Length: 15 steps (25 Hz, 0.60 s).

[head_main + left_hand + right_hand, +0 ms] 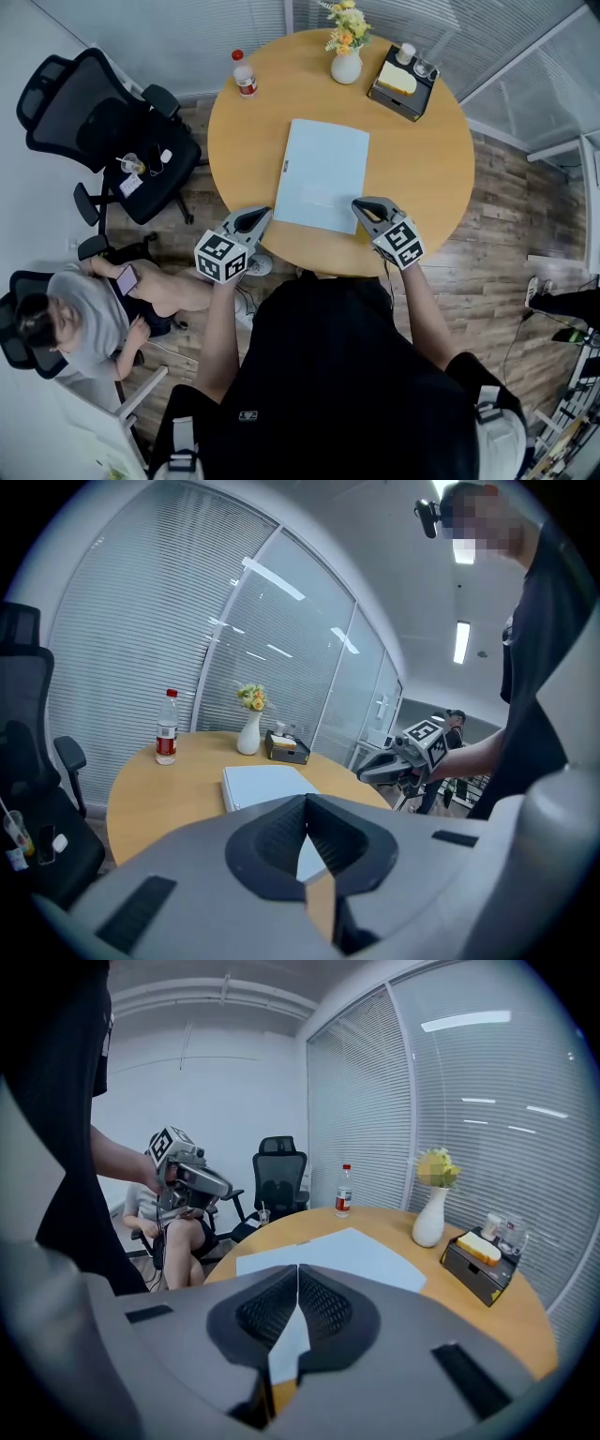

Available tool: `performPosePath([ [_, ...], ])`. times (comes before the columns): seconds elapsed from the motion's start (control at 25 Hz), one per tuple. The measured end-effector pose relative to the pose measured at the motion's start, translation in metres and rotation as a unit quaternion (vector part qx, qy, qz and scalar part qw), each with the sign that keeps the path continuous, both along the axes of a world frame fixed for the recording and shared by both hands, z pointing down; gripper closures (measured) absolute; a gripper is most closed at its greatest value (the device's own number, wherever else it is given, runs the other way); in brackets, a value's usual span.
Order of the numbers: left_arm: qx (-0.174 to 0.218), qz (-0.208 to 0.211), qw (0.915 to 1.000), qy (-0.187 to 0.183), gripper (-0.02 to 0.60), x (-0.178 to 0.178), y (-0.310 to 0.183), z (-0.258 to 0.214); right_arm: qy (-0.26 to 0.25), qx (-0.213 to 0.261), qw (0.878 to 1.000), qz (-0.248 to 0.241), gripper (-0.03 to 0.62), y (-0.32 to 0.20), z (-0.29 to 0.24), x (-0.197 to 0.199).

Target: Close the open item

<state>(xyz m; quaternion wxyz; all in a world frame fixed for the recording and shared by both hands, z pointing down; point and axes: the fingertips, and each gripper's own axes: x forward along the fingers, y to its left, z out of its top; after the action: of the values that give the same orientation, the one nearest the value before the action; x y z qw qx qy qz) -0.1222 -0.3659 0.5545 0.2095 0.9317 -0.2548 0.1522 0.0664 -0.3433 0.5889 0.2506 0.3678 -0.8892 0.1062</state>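
The flat white item [322, 173] lies closed in the middle of the round wooden table [427, 173], its lid down and its long sides running from 6 to 12 o'clock. A small tab shows on its 9 o'clock edge.

The left gripper [255, 219] sits at the table's 7 o'clock edge, its tip just beside the item's near left corner. Its jaws are pressed together with nothing between them. The right gripper [364, 208] sits at about 5 o'clock, its tip at the item's near right corner; whether it touches the item cannot be told. Its jaws also meet and hold nothing.

On the far side of the table, a plastic bottle [245, 73] with a red cap stands at 11 o'clock. A white vase [346, 66] of yellow flowers stands at 12 o'clock, and a black box [403, 84] is at 1 o'clock.

Off the table at 9 o'clock is a black office chair [103, 131]. A seated person [89, 309] is at 8 o'clock.
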Motion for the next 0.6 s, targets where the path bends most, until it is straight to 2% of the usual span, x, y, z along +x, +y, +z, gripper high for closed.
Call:
performPosePath([
  [0.6,-0.003,0.006,1.0,0.003,0.575,0.006,-0.007,0.0,-0.002,-0.002,1.0,0.026,0.588,0.0,0.004,0.013],
])
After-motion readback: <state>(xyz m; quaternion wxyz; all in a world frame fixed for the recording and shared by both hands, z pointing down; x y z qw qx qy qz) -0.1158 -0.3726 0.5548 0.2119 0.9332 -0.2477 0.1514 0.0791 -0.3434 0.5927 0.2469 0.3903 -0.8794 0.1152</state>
